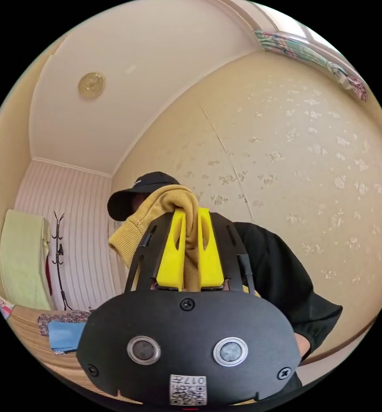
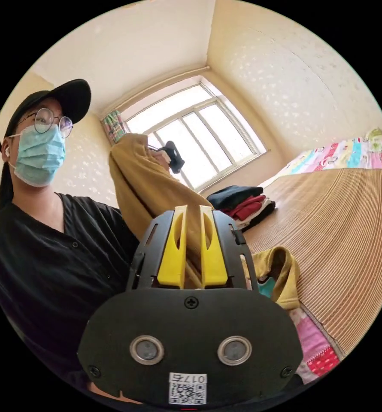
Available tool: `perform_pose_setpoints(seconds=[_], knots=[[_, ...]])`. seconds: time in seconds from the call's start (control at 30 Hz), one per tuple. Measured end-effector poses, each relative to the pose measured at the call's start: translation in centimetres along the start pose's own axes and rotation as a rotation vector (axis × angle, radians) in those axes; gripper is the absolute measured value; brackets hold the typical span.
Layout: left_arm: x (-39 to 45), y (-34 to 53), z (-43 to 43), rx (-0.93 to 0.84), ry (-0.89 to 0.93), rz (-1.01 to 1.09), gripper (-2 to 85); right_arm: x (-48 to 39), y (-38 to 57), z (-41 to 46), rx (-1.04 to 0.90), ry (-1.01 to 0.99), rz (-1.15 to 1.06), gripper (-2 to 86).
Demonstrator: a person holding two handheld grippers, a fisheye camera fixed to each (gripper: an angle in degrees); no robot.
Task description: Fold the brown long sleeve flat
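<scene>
In the left gripper view the left tool (image 1: 191,212) is clamped on the brown long sleeve (image 1: 169,204), its two yellow jaws pressing a bunched fold that is lifted up in front of the person (image 1: 281,274) in a black top. In the right gripper view the right tool (image 2: 193,210) is likewise clamped on the same garment (image 2: 148,189), cloth pinched between its jaws; the fabric hangs in the air from the other tool (image 2: 173,155) near the window (image 2: 191,128), while its lower part trails onto the striped mat (image 2: 350,240). A stack of folded clothes (image 2: 242,204) lies beneath the window
</scene>
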State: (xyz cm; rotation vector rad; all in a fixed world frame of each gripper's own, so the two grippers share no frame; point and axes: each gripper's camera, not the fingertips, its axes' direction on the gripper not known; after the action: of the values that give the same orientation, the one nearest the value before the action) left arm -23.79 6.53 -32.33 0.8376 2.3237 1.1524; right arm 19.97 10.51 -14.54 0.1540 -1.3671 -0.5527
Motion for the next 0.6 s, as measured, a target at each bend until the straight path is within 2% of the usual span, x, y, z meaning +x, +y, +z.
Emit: perform_pose_setpoints(seconds=[0.13,0.2,0.27,0.3,0.37,0.43,0.47,0.53,0.6], knots=[[-1.4,3.1,3.3,0.097,0.119,-0.062,4.9,2.3,2.9,8.2,-0.309,-0.216,0.082,15.6],[-1.2,4.4,3.4,0.157,0.104,-0.09,4.8,1.4,4.0,10.7,-0.369,-0.24,0.072,14.5],[-0.9,4.9,3.0,0.183,0.081,-0.132,4.7,0.2,4.0,10.3,-0.322,-0.234,0.04,10.6],[-0.3,4.8,2.6,0.182,0.04,-0.15,4.7,-0.6,3.4,8.5,-0.256,-0.127,0.034,6.7],[1.7,3.6,1.9,0.173,-0.042,-0.134,4.7,-2.8,1.7,4.1,-0.14,0.128,-0.002,5.9],[5.1,1.1,1.7,0.094,-0.174,-0.055,4.8,-8.9,-0.9,-2.5,0.077,0.534,-0.095,5.4],[5.8,0.5,1.7,0.064,-0.22,-0.043,4.8,-11.0,-1.4,-3.7,0.133,0.636,-0.133,5.4],[7.7,-1.7,2.1,-0.047,-0.405,-0.047,4.7,-19.7,-2.9,-5.9,0.333,1.05,-0.282,5.2],[9.0,-3.0,2.5,-0.108,-0.568,-0.034,4.7,-25.0,-3.0,-6.4,0.515,1.238,-0.349,5.1]])
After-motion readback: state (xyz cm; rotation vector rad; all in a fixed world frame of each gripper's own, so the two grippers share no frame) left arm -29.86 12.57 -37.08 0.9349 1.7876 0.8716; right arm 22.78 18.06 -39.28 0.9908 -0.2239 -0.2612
